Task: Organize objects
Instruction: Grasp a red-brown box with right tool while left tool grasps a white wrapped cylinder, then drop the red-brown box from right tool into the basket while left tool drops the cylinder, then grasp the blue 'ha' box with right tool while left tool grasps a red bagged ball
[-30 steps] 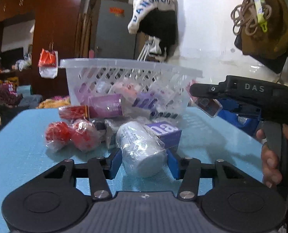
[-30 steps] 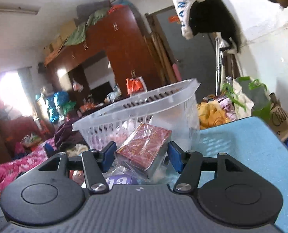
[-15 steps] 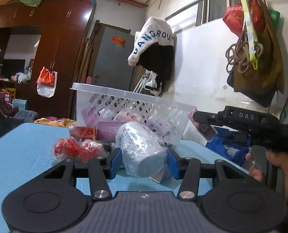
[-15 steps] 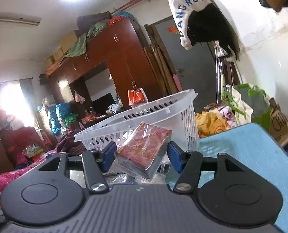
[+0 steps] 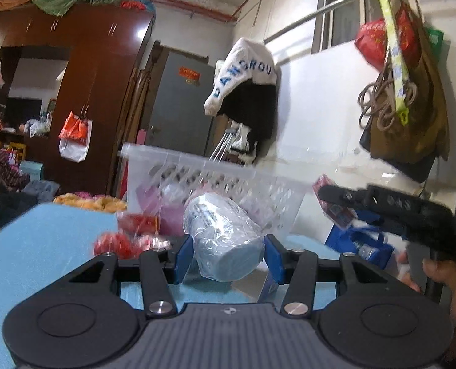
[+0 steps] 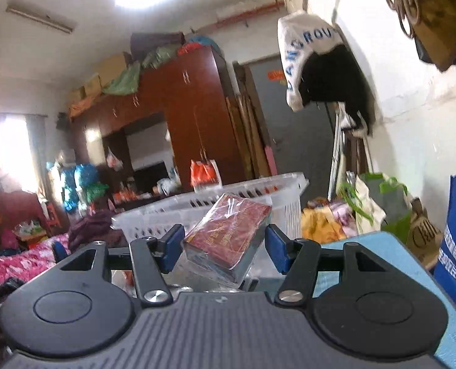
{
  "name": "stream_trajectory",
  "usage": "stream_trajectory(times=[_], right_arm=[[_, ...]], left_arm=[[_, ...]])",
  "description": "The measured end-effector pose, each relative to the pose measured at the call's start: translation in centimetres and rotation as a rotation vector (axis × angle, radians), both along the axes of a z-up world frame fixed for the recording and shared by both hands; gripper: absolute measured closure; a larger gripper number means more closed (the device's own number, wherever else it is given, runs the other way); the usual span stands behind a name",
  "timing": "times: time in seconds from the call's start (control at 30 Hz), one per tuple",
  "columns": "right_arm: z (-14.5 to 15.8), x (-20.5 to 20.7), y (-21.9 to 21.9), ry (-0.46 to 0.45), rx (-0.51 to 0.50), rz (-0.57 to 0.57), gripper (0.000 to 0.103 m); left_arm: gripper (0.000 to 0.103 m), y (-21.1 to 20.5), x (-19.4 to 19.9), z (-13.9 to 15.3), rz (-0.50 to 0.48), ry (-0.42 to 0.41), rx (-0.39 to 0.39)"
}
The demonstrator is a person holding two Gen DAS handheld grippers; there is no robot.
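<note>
My left gripper (image 5: 228,256) is shut on a white jar wrapped in clear plastic (image 5: 224,236), held above the blue table (image 5: 43,246). Behind it stands a white lattice basket (image 5: 215,181) with several packets inside. My right gripper (image 6: 224,246) is shut on a dark red box wrapped in plastic (image 6: 228,233), tilted, in front of the same basket (image 6: 197,209). In the left wrist view the right gripper (image 5: 329,196) shows at the right, holding the red box (image 5: 332,206), with a hand (image 5: 443,279) on its grip.
Red wrapped packets (image 5: 120,240) lie on the table left of the jar, by the basket. A blue bag (image 6: 455,240) stands at the table's right edge. A wardrobe (image 5: 89,92) and hanging clothes (image 5: 246,92) fill the background.
Both grippers have tilted upward and risen slightly with their loads. The jar has left the table, and the purple box beside it has dropped from sight. The basket appears lower in both views.
</note>
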State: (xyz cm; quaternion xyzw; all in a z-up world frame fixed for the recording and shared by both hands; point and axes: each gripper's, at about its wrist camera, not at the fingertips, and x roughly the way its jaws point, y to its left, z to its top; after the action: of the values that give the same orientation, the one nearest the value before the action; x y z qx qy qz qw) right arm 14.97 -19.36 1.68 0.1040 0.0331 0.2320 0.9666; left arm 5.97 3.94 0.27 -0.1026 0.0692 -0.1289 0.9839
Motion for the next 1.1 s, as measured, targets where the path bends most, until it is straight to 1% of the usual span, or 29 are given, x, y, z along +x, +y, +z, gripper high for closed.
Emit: stream_trajectory(times=[0.07, 0.13, 0.17, 0.23, 0.27, 0.3, 0.33, 0.37, 0.43, 0.47, 0.5, 0.53, 0.57, 0.6, 0.63, 0.7, 0.73, 0.77, 0.8, 0.83, 0.9, 0.97, 1.03, 1.1], right_arm=[[1.3, -0.3, 0.1, -0.037, -0.011, 0.004, 0.042], [3.1, 0.3, 0.9, -0.092, -0.071, -0.021, 0.042], [4.2, 1.2, 1.4, -0.095, -0.108, -0.034, 0.042], [6.0, 3.5, 2.1, -0.088, -0.144, -0.033, 0.042], [6.8, 4.9, 2.6, -0.072, -0.179, -0.024, 0.042], [7.6, 6.6, 3.1, -0.036, -0.212, -0.003, 0.042], [8.1, 7.8, 3.4, -0.016, -0.214, 0.020, 0.042], [8.4, 8.9, 3.6, -0.009, -0.206, 0.037, 0.042], [8.6, 10.8, 4.3, 0.011, -0.222, 0.064, 0.042], [8.5, 11.3, 4.6, 0.012, -0.230, 0.065, 0.040], [8.4, 11.6, 5.1, 0.008, -0.247, 0.064, 0.034], [8.1, 11.5, 5.5, 0.011, -0.276, 0.056, 0.011], [7.9, 11.0, 5.7, 0.002, -0.295, 0.029, 0.000], [7.4, 9.9, 5.4, -0.025, -0.299, 0.007, 0.000], [7.1, 8.8, 5.1, -0.047, -0.294, 0.004, 0.000], [6.1, 6.5, 3.8, -0.071, -0.256, 0.044, 0.000], [5.5, 5.6, 3.3, -0.060, -0.245, 0.065, 0.000], [4.8, 4.9, 3.0, -0.033, -0.242, 0.081, 0.000], [3.8, 4.3, 2.9, 0.008, -0.244, 0.089, 0.000], [3.0, 4.2, 3.1, 0.058, -0.258, 0.094, 0.000], [1.0, 4.0, 3.6, 0.169, -0.309, 0.111, 0.000], [-0.4, 4.1, 4.0, 0.243, -0.322, 0.153, 0.000], [-1.0, 4.3, 4.2, 0.288, -0.306, 0.202, 0.001], [-1.4, 4.5, 4.8, 0.321, -0.325, 0.248, 0.006]], left_arm=[[0.049, 0.3, 0.5, 1.6, -0.016, -0.032, -0.011], [0.049, 0.5, 1.8, 3.9, -0.043, -0.039, -0.031], [0.049, 0.5, 2.9, 5.3, -0.056, -0.038, -0.037], [0.049, 0.5, 5.5, 7.8, -0.063, -0.026, -0.046], [0.049, 0.6, 7.1, 9.0, -0.057, -0.013, -0.060], [0.049, 0.7, 8.9, 10.0, -0.041, 0.003, -0.066], [0.049, 0.7, 10.3, 10.7, -0.022, 0.021, -0.065], [0.049, 0.8, 12.3, 11.4, 0.010, 0.061, -0.064], [0.049, 1.2, 15.3, 11.8, 0.024, 0.119, -0.074], [0.048, 1.4, 16.3, 11.7, 0.027, 0.129, -0.082], [0.046, 1.5, 17.0, 11.5, 0.032, 0.132, -0.081], [0.034, 1.6, 17.5, 11.3, 0.037, 0.133, -0.065], [0.021, 1.7, 17.8, 11.1, 0.060, 0.136, -0.046], [0.017, 1.8, 17.6, 10.8, 0.085, 0.132, -0.035], [0.015, 2.1, 16.6, 10.6, 0.090, 0.102, -0.025], [0.013, 2.5, 14.6, 10.4, 0.078, 0.051, -0.025], [0.011, 3.0, 13.4, 10.3, 0.072, 0.033, -0.029], [0.009, 3.4, 12.0, 10.0, 0.069, 0.016, -0.033], [0.005, 3.9, 11.0, 9.7, 0.069, 0.013, -0.034], [0.003, 4.4, 10.0, 9.1, 0.072, 0.031, -0.029], [0.003, 4.9, 9.3, 7.9, 0.068, 0.087, -0.005], [0.007, 5.4, 8.9, 6.3, 0.073, 0.173, 0.024], [0.010, 6.2, 8.7, 5.2, 0.084, 0.209, 0.030], [0.014, 6.8, 8.7, 4.2, 0.108, 0.250, 0.051]])
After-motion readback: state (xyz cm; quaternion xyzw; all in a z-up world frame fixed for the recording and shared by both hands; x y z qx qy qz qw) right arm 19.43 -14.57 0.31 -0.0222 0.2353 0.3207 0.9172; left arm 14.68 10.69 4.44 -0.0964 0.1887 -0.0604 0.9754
